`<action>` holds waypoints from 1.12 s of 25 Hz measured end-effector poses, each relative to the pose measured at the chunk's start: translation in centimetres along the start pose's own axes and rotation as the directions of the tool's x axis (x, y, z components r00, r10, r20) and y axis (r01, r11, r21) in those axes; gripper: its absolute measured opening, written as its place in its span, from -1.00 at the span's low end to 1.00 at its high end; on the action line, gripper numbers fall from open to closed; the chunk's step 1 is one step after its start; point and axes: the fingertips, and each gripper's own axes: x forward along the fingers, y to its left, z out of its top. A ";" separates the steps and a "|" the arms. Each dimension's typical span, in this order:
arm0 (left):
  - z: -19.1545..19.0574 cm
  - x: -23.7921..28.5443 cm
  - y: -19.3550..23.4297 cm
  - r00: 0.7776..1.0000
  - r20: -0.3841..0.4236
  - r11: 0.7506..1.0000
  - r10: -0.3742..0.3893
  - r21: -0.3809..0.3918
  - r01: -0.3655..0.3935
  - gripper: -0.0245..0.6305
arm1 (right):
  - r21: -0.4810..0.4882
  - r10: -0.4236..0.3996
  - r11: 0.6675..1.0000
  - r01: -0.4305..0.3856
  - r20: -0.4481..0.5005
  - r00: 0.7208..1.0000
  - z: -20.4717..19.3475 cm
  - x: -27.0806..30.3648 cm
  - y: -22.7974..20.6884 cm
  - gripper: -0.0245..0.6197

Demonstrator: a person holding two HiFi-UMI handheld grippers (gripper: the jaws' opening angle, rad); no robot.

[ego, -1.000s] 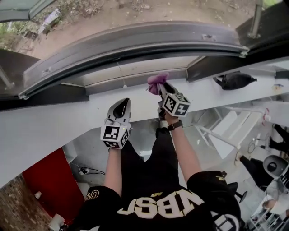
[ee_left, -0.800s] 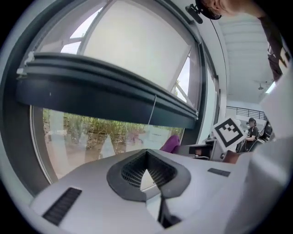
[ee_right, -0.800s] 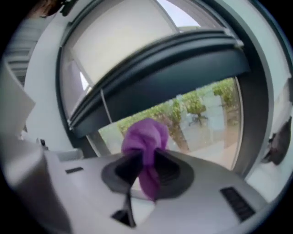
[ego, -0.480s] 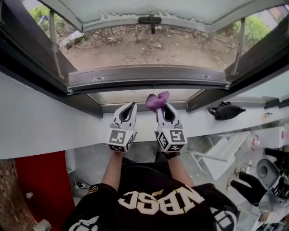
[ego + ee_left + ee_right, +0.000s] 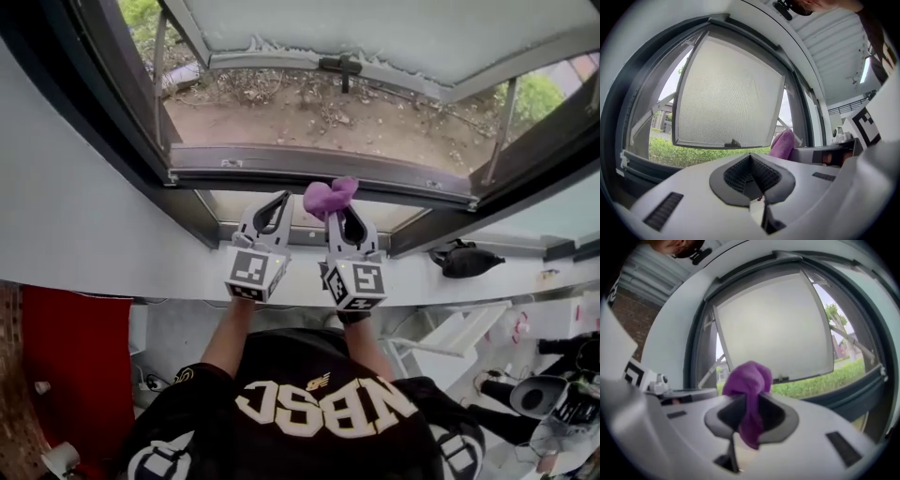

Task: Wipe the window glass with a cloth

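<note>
Your right tongs (image 5: 345, 211) pinch the purple cloth (image 5: 330, 197), bunched out front, ready to rub. It's above the sill (image 5: 169, 281), w/ the swung-out window glass (image 5: 394, 37) not yet touched. Left tongs (image 5: 274, 208) pressed together, empty, alongside.

The only readable writing is on the person's black shirt (image 5: 328, 448). Large white block letters (image 5: 326, 410) lie upside down to the head camera and run across the picture as N, B, S, C. A small white emblem (image 5: 314, 380) sits by them, and round white marks on the sleeves (image 5: 161, 461) are too cut off to read. The marker cubes on the left gripper (image 5: 275, 202) and the right gripper (image 5: 341, 212) bear black-and-white square patterns, not letters.
</note>
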 end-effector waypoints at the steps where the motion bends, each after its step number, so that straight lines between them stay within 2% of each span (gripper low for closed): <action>1: 0.2 0.1 0.1 1.000 0.007 1.000 0.003 0.001 -0.003 -0.85 | -0.004 0.002 1.000 -0.002 0.001 1.000 0.1 0.1 0.1 -0.66; 6: 0.8 0.5 0.7 0.999 0.027 1.000 0.020 0.009 -0.020 -0.85 | -0.022 0.010 1.000 -0.010 0.007 1.000 0.3 0.8 0.3 -0.66; 15: 0.6 1.0 1.1 0.999 0.013 0.999 0.033 0.006 -0.033 -0.85 | -0.015 -0.002 1.000 0.002 -0.005 1.000 0.1 1.1 -0.6 -0.66; 28: -0.9 -1.2 2.0 0.998 -0.010 0.998 0.068 -0.017 -0.068 -0.85 | -0.002 0.008 1.000 -0.009 -0.046 0.999 -1.9 0.6 0.7 -0.66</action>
